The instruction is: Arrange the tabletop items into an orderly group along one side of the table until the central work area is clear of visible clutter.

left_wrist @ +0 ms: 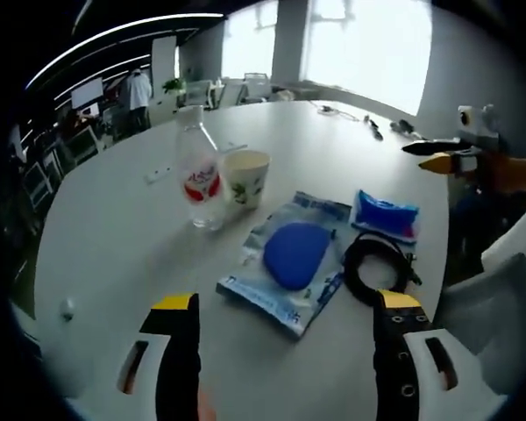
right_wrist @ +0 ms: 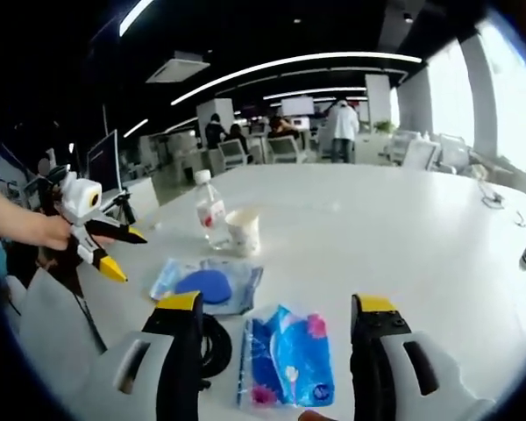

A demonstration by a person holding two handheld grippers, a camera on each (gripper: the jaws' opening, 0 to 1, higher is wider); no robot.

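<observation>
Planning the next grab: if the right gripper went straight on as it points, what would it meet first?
Most likely the blue tissue pack, lying between the open right gripper's fingers; depth is uncertain.

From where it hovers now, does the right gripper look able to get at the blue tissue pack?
Probably yes. The right gripper hangs open with the blue tissue pack lying flat between its jaws; the coiled black cable sits off to the side, so nothing blocks the way.
</observation>
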